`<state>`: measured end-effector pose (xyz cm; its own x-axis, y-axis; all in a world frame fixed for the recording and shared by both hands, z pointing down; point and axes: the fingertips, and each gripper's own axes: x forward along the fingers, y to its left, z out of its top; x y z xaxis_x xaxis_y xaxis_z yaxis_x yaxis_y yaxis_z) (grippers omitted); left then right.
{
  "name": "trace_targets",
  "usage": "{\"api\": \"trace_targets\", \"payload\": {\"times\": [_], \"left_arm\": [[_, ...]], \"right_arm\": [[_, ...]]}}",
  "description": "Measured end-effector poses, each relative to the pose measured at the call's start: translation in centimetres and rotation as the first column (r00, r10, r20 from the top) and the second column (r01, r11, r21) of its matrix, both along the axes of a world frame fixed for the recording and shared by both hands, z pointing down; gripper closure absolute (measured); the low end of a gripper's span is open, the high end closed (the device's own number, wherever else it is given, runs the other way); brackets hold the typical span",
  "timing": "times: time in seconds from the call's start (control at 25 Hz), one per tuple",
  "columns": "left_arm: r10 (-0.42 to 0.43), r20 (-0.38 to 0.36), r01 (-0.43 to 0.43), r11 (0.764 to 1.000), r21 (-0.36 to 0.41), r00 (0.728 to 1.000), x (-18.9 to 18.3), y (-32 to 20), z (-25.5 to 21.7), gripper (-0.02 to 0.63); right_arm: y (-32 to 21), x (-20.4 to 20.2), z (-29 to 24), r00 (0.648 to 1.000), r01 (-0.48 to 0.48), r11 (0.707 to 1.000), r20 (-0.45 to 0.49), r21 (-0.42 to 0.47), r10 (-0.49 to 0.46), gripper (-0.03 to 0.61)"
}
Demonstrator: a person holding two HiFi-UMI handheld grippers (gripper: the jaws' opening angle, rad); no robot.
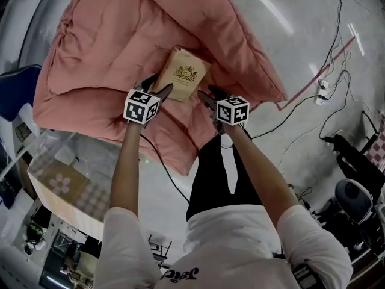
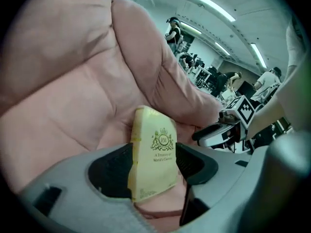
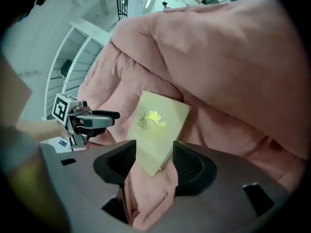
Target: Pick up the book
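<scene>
A pale yellow book (image 1: 183, 74) with a gold crest lies flat on a pink duvet (image 1: 108, 35). My left gripper (image 1: 157, 85) is at the book's near left corner, open. In the left gripper view the book (image 2: 153, 152) shows between the left gripper's (image 2: 154, 168) two dark pads, and I cannot tell whether they touch it. My right gripper (image 1: 210, 94) is open at the book's near right edge. In the right gripper view the book's (image 3: 158, 125) near corner sits in the right gripper's (image 3: 153, 161) gap, with duvet fabric bunched under it.
The duvet slopes up in thick folds behind the book. A clear plastic box (image 1: 66, 173) stands at lower left and a blue chair (image 1: 18, 89) at far left. Cables (image 1: 325, 89) trail over the floor at right, near an office chair (image 1: 355, 197).
</scene>
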<state>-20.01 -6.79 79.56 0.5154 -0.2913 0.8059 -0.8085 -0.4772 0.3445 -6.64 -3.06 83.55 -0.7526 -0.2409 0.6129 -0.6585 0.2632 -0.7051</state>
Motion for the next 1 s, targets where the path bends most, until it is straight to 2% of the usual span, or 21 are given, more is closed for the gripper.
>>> {"api": "trace_targets", "payload": {"times": [0.16,0.32,0.6,0.72,0.76,0.88,1.0], "left_arm": [[0.067,-0.008,-0.068,0.996,-0.059,0.998,0.0,-0.3,3.9,0.328],[0.108,-0.03,-0.11,0.991,-0.07,0.994,-0.4,-1.2,5.6,0.325],[0.085,-0.059,-0.09,0.992,-0.093,0.995,0.5,-2.4,7.9,0.325],[0.074,-0.063,-0.08,0.992,-0.098,0.995,0.4,-2.5,8.1,0.329],[0.072,-0.061,-0.077,0.992,-0.1,0.996,0.4,-2.5,8.0,0.337],[0.043,-0.062,-0.05,0.993,-0.111,0.997,0.6,-2.3,7.2,0.342],[-0.028,-0.079,0.018,0.992,-0.123,0.996,0.5,-1.8,5.6,0.345]], "right_arm": [[0.6,-0.5,5.1,1.0,-0.022,0.998,-0.003,-0.058,0.022,0.338],[0.4,-2.4,7.4,0.997,-0.063,0.994,0.045,-0.095,0.067,0.336],[-0.4,-3.3,8.7,0.984,-0.093,0.986,0.137,-0.136,0.112,0.337],[-0.7,-3.9,8.3,0.983,-0.044,0.992,0.171,-0.115,0.064,0.392],[-0.7,-4.1,8.0,0.984,-0.03,0.994,0.171,-0.109,0.048,0.437],[-0.8,-3.8,7.0,0.987,-0.049,0.99,0.146,-0.13,0.068,0.437],[-1.3,-3.3,5.2,0.984,-0.094,0.985,0.136,-0.142,0.113,0.437]]}}
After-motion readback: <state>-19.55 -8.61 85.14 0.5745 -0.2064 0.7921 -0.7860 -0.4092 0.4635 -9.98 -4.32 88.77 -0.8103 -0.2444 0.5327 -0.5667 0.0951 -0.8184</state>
